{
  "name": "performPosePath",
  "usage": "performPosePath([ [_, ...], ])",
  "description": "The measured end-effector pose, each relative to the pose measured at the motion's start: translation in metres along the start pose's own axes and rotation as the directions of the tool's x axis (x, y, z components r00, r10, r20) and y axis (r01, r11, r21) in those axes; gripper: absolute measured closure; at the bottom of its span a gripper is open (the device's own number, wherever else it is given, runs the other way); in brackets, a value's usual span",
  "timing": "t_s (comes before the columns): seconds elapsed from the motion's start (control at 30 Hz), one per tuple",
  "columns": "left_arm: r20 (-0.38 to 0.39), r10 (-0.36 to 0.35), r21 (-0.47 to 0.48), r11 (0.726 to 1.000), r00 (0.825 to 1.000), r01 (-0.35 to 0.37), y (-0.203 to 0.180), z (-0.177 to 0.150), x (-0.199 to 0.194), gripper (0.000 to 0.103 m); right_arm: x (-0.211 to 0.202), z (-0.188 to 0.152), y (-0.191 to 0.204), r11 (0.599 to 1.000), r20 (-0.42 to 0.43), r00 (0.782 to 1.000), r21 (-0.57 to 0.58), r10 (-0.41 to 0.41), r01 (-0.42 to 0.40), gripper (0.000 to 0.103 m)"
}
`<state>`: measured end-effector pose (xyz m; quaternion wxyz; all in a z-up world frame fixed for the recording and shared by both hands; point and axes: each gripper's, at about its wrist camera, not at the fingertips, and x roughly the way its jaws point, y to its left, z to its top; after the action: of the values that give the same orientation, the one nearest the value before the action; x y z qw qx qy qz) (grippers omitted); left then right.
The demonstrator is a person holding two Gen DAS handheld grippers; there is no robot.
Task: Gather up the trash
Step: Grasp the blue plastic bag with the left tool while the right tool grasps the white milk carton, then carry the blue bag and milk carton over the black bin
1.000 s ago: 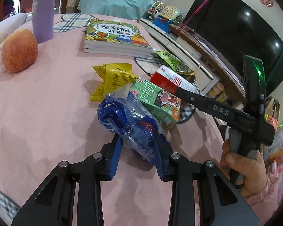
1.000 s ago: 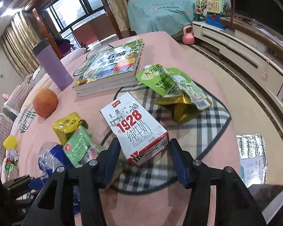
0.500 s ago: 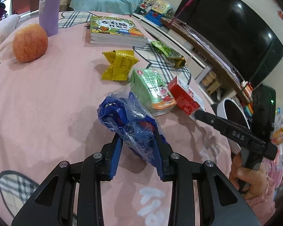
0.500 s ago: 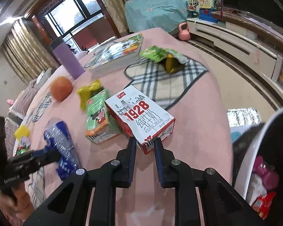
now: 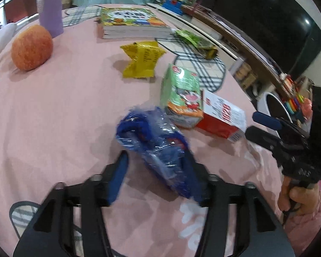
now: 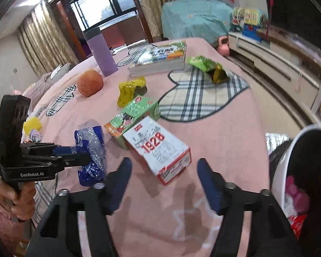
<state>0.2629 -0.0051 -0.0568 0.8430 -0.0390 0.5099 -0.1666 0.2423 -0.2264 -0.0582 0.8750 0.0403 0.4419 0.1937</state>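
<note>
Fingers of the left gripper (image 5: 154,171) filled the bottom of the left wrist view, their jaws opening, with the crumpled blue plastic wrapper (image 5: 158,145) between them: the right pad appeared to touch it, while the left pad stood clear with pink cloth showing in the gap. In the right wrist view the right gripper (image 6: 162,184) sat low in the frame, its jaws opening wide, nothing between the pads; the red-and-white 1928 milk carton (image 6: 160,147) lay just beyond the tips on the pink tablecloth (image 6: 214,132). At the right edge of that frame stood a white trash bin (image 6: 289,160) with pink and red scraps inside. Beside the carton, touching it, lay a green drink carton (image 6: 132,113), and farther up the frame a yellow snack wrapper (image 6: 131,90). To the upper right, a green snack bag (image 6: 205,66) rested on a plaid patch. Beyond these lay a stack of books (image 6: 160,60), an apple (image 6: 89,83) to the left of centre, and a purple tumbler (image 6: 101,51) above it.
</note>
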Motion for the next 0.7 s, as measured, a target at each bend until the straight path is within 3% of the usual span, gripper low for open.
performPosePath([
  [0.27, 0.052, -0.008, -0.087, 0.996, 0.999, 0.012, 0.002, -0.005, 0.004, 0.041, 0.04, 0.009, 0.008, 0.995, -0.078, 0.997, -0.096, 0.004, -0.011, 0.027],
  [0.3, 0.062, -0.007, -0.09, 0.996, 0.998, 0.013, 0.002, -0.007, 0.003, 0.044, 0.043, 0.008, 0.007, 0.996, -0.086, 0.996, -0.09, 0.003, -0.011, 0.031],
  [0.33, 0.072, -0.014, -0.092, 0.996, 0.997, 0.021, 0.001, -0.009, 0.003, 0.054, 0.045, 0.007, 0.006, 0.996, -0.092, 0.996, -0.085, -0.004, -0.004, 0.039],
  [0.43, 0.09, -0.02, -0.082, 0.996, 0.996, 0.027, -0.005, -0.012, 0.001, 0.063, 0.04, 0.0, 0.001, 0.999, -0.077, 0.997, -0.045, -0.003, 0.0, 0.045],
  [0.7, 0.101, -0.05, -0.028, 0.998, 0.994, 0.053, -0.027, -0.015, -0.005, 0.067, 0.001, -0.023, -0.017, 0.991, -0.006, 1.0, 0.131, 0.011, -0.01, 0.049],
])
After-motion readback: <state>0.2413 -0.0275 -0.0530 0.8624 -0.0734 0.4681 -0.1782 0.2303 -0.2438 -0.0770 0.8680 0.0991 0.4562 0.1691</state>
